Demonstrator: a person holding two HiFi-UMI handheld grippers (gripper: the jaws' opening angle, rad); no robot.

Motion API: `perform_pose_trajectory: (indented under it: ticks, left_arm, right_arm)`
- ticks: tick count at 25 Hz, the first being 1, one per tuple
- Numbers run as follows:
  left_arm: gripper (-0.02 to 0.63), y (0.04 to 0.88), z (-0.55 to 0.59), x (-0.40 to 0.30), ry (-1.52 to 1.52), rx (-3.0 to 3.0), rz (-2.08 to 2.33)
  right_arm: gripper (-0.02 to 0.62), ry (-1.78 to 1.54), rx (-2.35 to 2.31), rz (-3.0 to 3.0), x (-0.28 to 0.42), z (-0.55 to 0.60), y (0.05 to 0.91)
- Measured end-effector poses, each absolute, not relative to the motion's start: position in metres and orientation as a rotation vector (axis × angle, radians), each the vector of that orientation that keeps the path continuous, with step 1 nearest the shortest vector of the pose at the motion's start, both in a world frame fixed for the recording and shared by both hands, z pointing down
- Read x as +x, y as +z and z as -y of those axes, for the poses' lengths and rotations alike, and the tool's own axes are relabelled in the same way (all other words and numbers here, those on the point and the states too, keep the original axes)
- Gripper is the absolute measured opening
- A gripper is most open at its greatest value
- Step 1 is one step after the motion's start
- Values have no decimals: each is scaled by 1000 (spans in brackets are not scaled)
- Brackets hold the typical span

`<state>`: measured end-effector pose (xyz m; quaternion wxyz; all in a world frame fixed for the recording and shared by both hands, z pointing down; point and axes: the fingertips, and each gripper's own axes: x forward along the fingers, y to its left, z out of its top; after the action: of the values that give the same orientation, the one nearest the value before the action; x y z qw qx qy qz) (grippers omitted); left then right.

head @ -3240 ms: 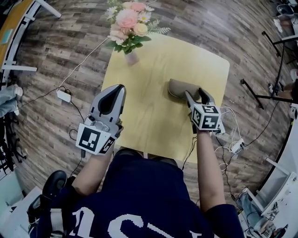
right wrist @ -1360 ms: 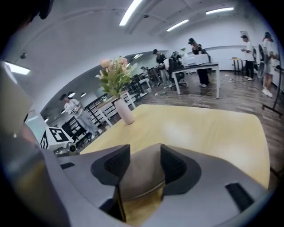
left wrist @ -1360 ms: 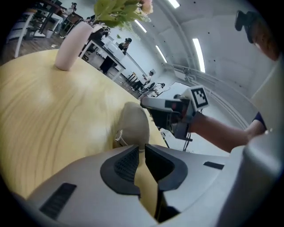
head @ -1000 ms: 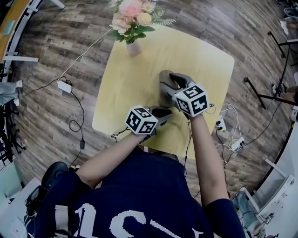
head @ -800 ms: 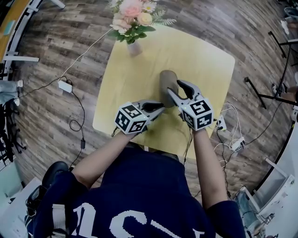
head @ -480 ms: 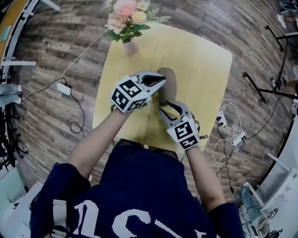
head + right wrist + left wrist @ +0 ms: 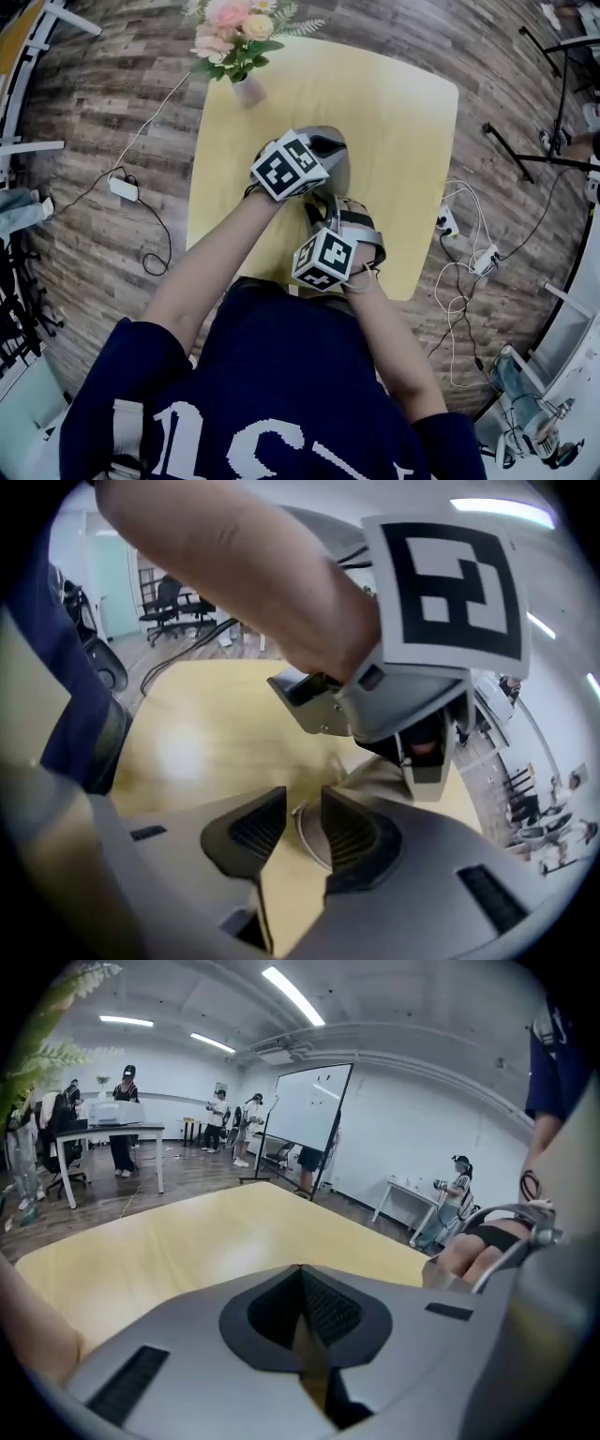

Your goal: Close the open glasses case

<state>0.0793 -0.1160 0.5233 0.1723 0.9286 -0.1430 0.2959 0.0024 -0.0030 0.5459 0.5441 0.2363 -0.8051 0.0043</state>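
Yellow table (image 7: 412,141) on wood floor, flower vase (image 7: 248,91) at its far-left corner. Glasses case (image 7: 340,175) sits mid-table. Left gripper (image 7: 301,1283) is over it, jaws together, nothing in them. Right gripper (image 7: 302,803) jaws are part-way apart and have just been closing, with the case's near rim between the pads, not pinched.

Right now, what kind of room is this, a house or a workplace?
Most likely a shared office or lab workroom: a whiteboard stands by the wall, people stand around desks under long ceiling lights, and office chairs stand farther back.
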Motion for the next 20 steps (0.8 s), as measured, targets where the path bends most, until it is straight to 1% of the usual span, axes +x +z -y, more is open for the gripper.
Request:
perform_pose_trajectory:
  ticks: [7, 9, 10, 13, 18, 19, 20]
  left_arm:
    - [14, 523, 116, 81, 838, 2648, 363]
    - [14, 523, 116, 81, 834, 2652, 356]
    - [14, 523, 116, 82, 832, 2656, 353]
    - [14, 522, 116, 82, 831, 2665, 343]
    - [14, 524, 115, 81, 848, 2683, 333]
    - [14, 524, 115, 81, 847, 2683, 331]
    - [14, 524, 115, 81, 846, 2683, 329]
  right_arm:
    - [129, -79, 497, 1733, -2, -2, 558]
    - [67, -69, 485, 1723, -3, -4, 560]
    - [46, -59, 483, 1727, -2, -6, 561]
    - [26, -8, 524, 1774, 6, -11, 561]
    - [25, 139, 670, 1904, 25, -14, 551]
    - [25, 237, 709, 1947, 25, -16, 551]
    - [25, 411, 759, 2012, 22, -18, 552]
